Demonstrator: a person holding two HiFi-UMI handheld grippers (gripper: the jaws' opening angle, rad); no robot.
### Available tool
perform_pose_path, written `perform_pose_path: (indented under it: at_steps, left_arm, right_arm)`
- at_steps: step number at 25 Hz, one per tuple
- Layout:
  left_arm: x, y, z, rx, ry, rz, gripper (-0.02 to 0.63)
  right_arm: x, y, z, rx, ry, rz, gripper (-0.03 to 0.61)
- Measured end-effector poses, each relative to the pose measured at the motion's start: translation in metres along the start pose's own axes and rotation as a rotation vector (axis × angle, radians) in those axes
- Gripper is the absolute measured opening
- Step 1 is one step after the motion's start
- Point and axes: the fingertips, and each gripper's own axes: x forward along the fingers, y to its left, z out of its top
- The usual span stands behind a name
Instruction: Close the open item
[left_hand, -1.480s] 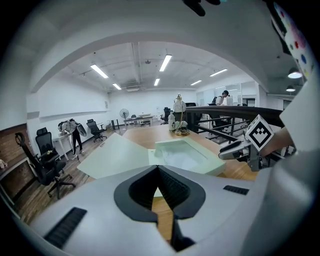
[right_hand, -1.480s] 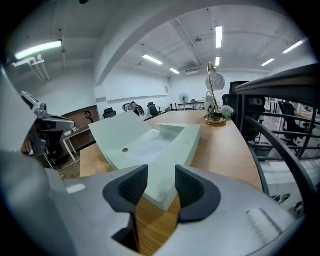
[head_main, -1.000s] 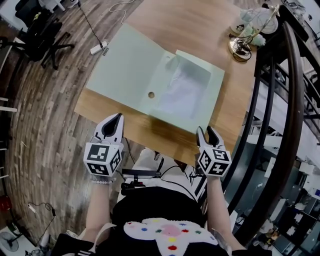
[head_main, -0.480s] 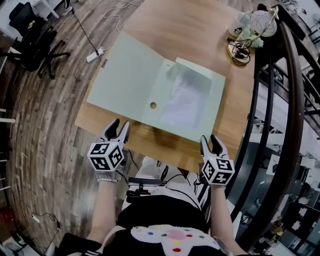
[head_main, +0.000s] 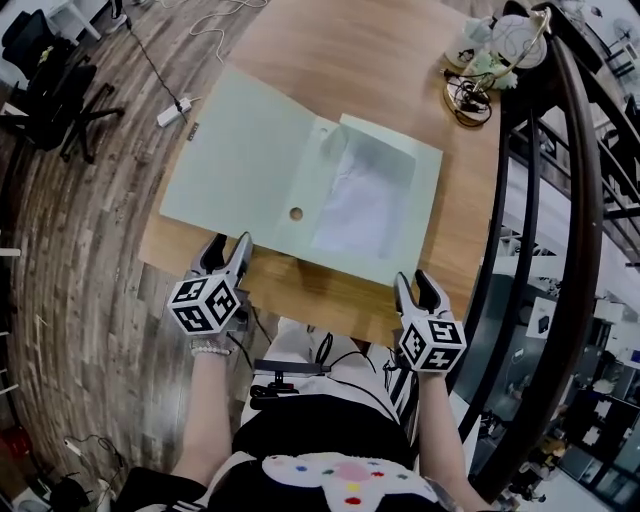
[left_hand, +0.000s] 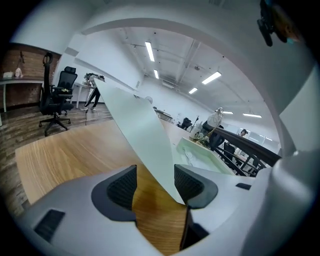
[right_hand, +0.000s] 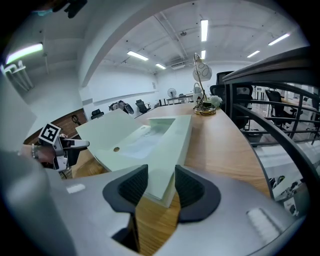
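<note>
A pale green box file (head_main: 300, 170) lies open on the wooden table (head_main: 330, 290). Its lid (head_main: 235, 150) is spread flat to the left, and its tray (head_main: 385, 195) on the right holds white papers. My left gripper (head_main: 225, 255) is at the lid's near corner. In the left gripper view the jaws (left_hand: 155, 182) stand open, having just been opening, with the lid's corner (left_hand: 150, 145) between the pads and not pressed. My right gripper (head_main: 417, 288) hovers open at the table's front edge. The tray's near corner (right_hand: 167, 185) shows just beyond its jaws (right_hand: 161, 184).
A gold lamp base with small ornaments (head_main: 470, 90) stands at the table's far right. A black railing (head_main: 560, 250) runs along the right side. An office chair (head_main: 50, 95) and a power strip (head_main: 170, 112) are on the wooden floor to the left.
My left gripper has moved down and forward to the lid's near corner, rolled a little, and its jaws have gone from shut to open. The right gripper has stayed put.
</note>
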Motion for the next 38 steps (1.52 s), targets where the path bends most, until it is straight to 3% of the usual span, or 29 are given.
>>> perform_pose_path:
  at_steps: [6,12,22,29,38]
  left_arm:
    - [0.003,-0.005,0.014,0.026,-0.059,-0.008,0.205]
    - [-0.002,-0.011,0.023,0.051,-0.082,0.009,0.057]
    - [-0.015,-0.055,0.034,0.159,-0.082,-0.078,0.018]
    - [-0.022,-0.094,0.035,0.344,-0.029,-0.132,0.015]
    - [-0.023,-0.156,0.016,0.695,0.072,-0.211,0.025]
  right_arm:
    - [0.000,-0.001,0.000,-0.008,-0.013,-0.015,0.164]
    - [0.000,-0.001,0.000,-0.013,-0.012,0.002,0.156]
    - [0.001,0.000,0.000,0.003,-0.014,0.031,0.156]
    - [-0.001,0.002,0.000,0.004,-0.020,0.042,0.156]
    - [-0.005,0.002,-0.001,0.010,-0.032,0.061,0.158]
